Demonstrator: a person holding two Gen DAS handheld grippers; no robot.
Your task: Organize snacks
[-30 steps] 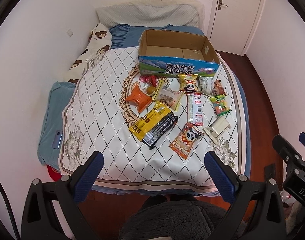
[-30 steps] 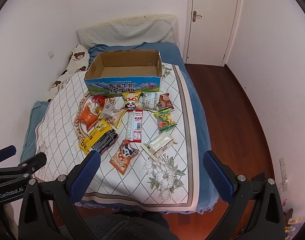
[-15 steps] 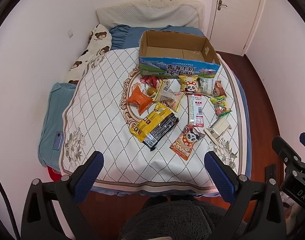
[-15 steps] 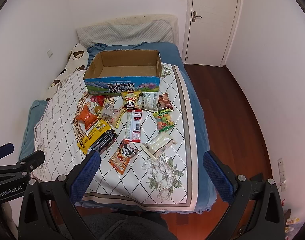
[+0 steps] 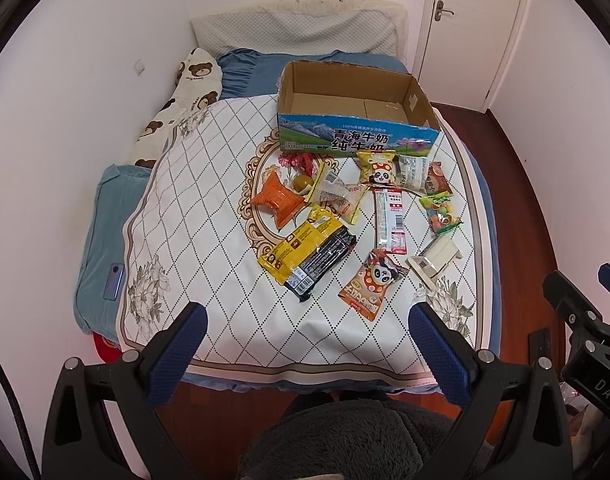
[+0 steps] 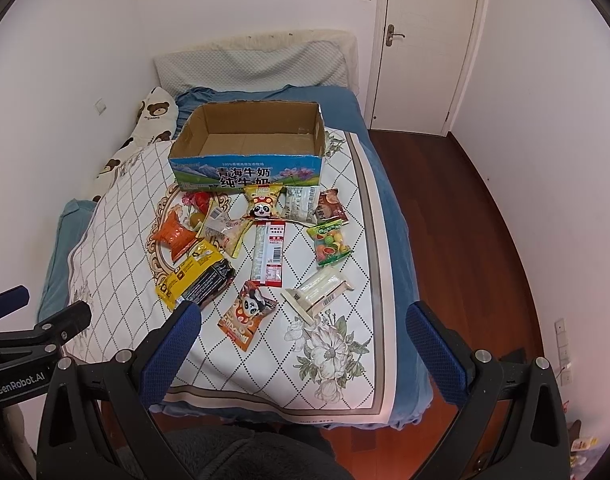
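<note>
Both views look down on a bed covered by a white diamond-patterned quilt [image 5: 209,208]. In the upper centre of each frame sits one open brown cardboard box with a blue printed front [image 5: 355,142] [image 6: 247,170], its inside bare. Below the box, across the middle of the frame, lie loose snack packets, about twelve in all, though the small ones by the box overlap and are hard to count.

Two carry a panda face: a yellow panda packet [image 5: 377,166] touching the box front, and an orange panda packet [image 5: 371,284] lower in the frame. There is one orange crinkled pouch [image 5: 279,200], one long yellow-and-black packet [image 5: 309,254] just below it, one long white-and-red packet [image 5: 391,220], one green packet of coloured sweets [image 5: 441,214] and one pale cream wrapped bar [image 5: 435,258] at the right of the group. One brown packet [image 6: 331,210] and one white-grey packet [image 6: 301,208] lie beside the yellow panda.

The left tool [image 5: 305,354], at the bottom of its frame, has its two blue-padded fingers spread wide and holds nothing. The right tool [image 6: 303,354] is likewise spread and empty. Both hang above the foot of the bed, well apart from the snacks.
</note>
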